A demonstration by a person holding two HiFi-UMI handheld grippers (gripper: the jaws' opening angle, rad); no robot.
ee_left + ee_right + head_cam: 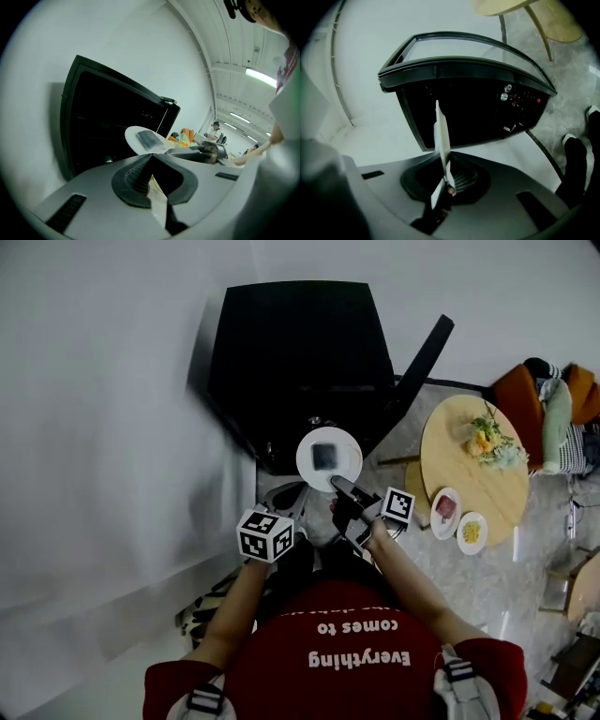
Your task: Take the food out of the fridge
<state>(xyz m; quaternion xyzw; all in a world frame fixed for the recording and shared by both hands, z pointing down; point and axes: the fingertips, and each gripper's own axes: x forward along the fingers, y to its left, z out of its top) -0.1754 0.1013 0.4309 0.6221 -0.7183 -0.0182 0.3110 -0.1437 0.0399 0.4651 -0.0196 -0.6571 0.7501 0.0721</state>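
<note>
1. The black fridge stood against the wall, its door swung open to the right and its inside dark.
2. A round wooden desk stood well apart on the right, carrying flowers and two small dishes of food.
3. A white plate hung in the air just before the fridge's opening.
4. The right tool was clamped on the plate's near rim. The left tool, beside it, had its jaws closed on nothing.
5. The food, a dark flat block, lay in the middle of that plate.
6. To my eye the step in hand was carrying the plate away from the fridge. Next it would need to be kept level, swung right, and set on a bare patch of the desk.
</note>
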